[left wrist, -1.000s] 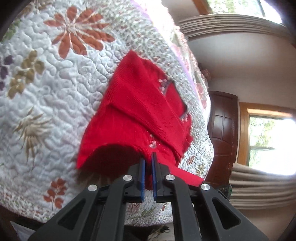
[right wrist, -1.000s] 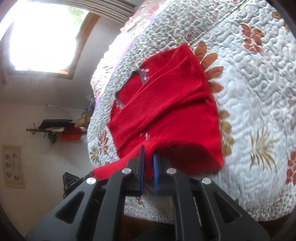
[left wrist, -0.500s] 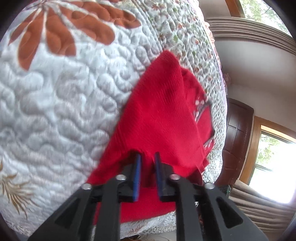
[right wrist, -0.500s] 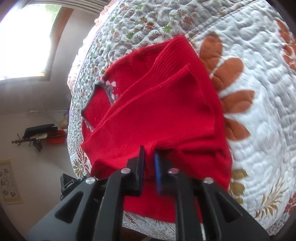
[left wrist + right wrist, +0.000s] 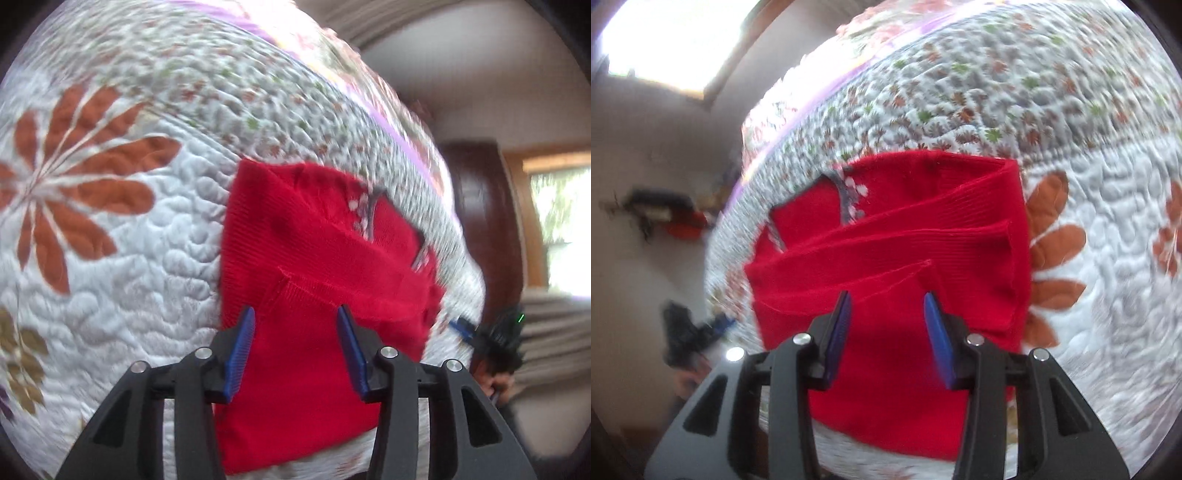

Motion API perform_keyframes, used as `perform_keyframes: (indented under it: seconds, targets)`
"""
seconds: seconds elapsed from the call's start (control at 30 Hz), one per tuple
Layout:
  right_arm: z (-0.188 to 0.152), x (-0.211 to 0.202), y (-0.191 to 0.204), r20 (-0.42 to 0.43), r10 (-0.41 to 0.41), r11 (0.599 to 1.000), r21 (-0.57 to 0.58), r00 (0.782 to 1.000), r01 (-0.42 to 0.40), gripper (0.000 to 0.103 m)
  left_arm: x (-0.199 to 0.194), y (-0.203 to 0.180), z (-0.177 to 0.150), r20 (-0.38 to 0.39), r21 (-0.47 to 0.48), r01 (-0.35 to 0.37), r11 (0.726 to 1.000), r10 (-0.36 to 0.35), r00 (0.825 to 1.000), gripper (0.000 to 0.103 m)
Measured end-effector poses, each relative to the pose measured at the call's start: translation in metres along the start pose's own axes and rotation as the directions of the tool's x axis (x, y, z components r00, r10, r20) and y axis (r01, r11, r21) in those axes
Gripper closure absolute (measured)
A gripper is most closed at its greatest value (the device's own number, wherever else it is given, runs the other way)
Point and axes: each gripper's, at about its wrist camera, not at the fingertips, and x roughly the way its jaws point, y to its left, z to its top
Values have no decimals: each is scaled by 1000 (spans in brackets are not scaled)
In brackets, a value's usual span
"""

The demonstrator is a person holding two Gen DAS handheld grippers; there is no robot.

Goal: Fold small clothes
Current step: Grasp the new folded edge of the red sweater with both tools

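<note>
The left gripper, a black two-finger tool with blue ribbed pads, has its jaws spread wide with nothing between them, hovering over the near part of the red ribbed-knit garment; the right gripper, of the same make, is likewise spread apart and empty above the same cloth; the garment lies in overlapping layers on the white quilted bedspread with rust-brown flower appliqués, near the bed's edge, with a grey patterned trim and small pale flowers showing at its far side; by the look of it the knit is light, soft and limp, likely to sag and slide out of shape if lifted from one point, yet grippy enough on the ribbed pads not to slip, so the sensible hold is a pinch on a hemmed edge or corner, through all layers at once, one tool at each end of the same edge; the quilt underneath is puffy and could be nipped along with the cloth; the left wrist view alone shows a dark wooden door, a bright window beyond it, and the other tool with a small green light low at the right; the right wrist view alone gives the stacked folds clearly, three red bands stepping across one another, plus a wall shelf with dark and red clutter; both views are blurred by motion.
</note>
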Motion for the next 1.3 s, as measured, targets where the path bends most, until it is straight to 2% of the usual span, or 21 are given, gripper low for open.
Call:
perform_keyframes:
  seconds: [0.2, 0.43, 0.5, 0.53, 0.57, 0.63, 0.67, 0.73, 0.87, 1.17, 1.3]
  targets:
    - [-4, 36, 3, -32, -120, 980, -163, 992, 113, 62, 33, -7, -2, -77, 162, -81, 984, 94, 993, 57]
    - [-5, 56, -6, -43, -120, 974, -199, 992, 110, 62, 50, -13, 0, -101, 249, -108, 962, 137, 985, 59]
    - [-7, 61, -2, -44, -122, 971, -212, 992, 110, 62, 53, -21, -2, -94, 284, -139, 949, 172, 981, 68]
    - [-9, 62, -2, -44, -119, 970, -219, 992, 107, 63, 54, -25, -2, -94, 298, -153, 942, 188, 978, 82]
    - [-8, 62, -1, -41, -116, 969, -223, 992, 104, 67, 54, -28, -3, -91, 311, -169, 935, 207, 974, 91]
    - [-10, 63, 0, -39, -120, 967, -230, 992, 108, 77, 53, -33, -4, -76, 340, -204, 918, 243, 967, 99]
    - [-10, 63, 0, -37, -120, 967, -229, 992, 108, 80, 53, -37, -6, -68, 358, -222, 907, 262, 963, 99]
    - [-11, 63, 1, -33, -116, 969, -224, 993, 105, 96, 53, -45, -9, -49, 401, -252, 881, 296, 954, 99]
    - [-15, 60, 3, -6, -111, 969, -221, 994, 107, 99, 62, -62, -13, -33, 460, -283, 842, 334, 942, 99]
    - [-17, 59, 10, 42, -118, 971, -204, 992, 124, 100, 61, -61, -13, -47, 449, -276, 850, 331, 942, 100]
    - [-14, 49, 9, 68, -111, 977, -177, 992, 121, 100, 45, -60, -12, -34, 437, -271, 858, 316, 948, 100]
